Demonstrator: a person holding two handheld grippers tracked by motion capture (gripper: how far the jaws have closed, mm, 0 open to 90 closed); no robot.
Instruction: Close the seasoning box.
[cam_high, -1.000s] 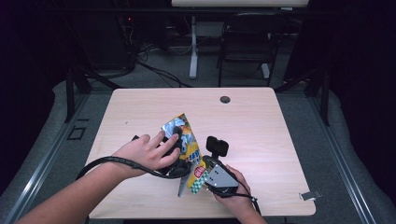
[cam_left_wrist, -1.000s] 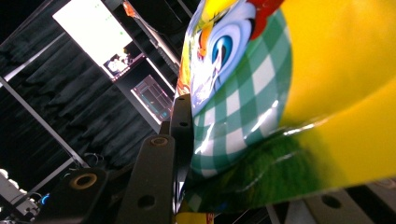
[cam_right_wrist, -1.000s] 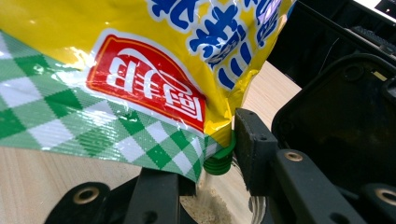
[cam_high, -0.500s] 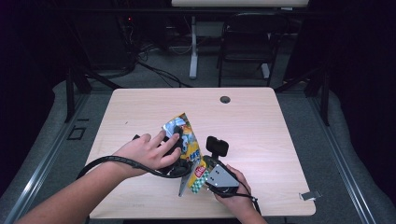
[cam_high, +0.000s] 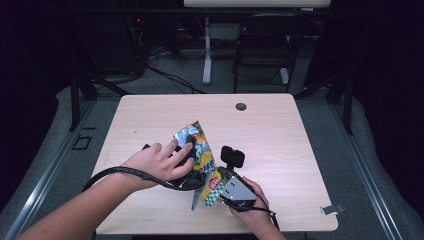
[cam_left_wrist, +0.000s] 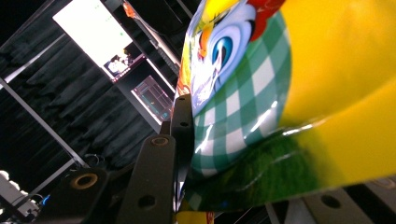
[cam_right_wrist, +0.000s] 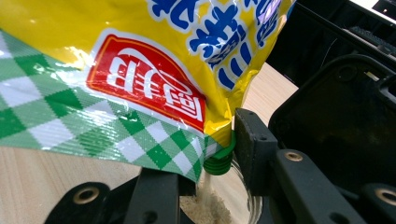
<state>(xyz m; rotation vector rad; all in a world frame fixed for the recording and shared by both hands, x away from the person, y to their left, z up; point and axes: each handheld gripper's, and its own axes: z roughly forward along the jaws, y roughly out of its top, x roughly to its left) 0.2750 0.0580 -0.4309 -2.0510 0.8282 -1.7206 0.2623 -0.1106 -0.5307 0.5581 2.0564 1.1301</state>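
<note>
A yellow snack bag (cam_high: 197, 145) with a green-check bottom stands tilted over the table's front middle. My left gripper (cam_high: 187, 167), under the person's left hand, is shut on the bag (cam_left_wrist: 289, 93), which bulges between its jaws (cam_left_wrist: 257, 158). In the right gripper view the bag's lower corner (cam_right_wrist: 140, 107) hangs over a clear jar (cam_right_wrist: 252, 205), and pale powder (cam_right_wrist: 210, 205) falls past a green ribbed piece (cam_right_wrist: 218, 163) into it. My right gripper (cam_right_wrist: 210, 186) is shut on that jar, low at the front (cam_high: 220, 192), half behind the bag.
The light wooden table (cam_high: 300, 135) has a small dark round plug (cam_high: 241, 106) near its far edge. A black cable (cam_high: 115, 172) loops from the left gripper across the front left. A chair (cam_high: 265, 45) and desk legs stand beyond the table.
</note>
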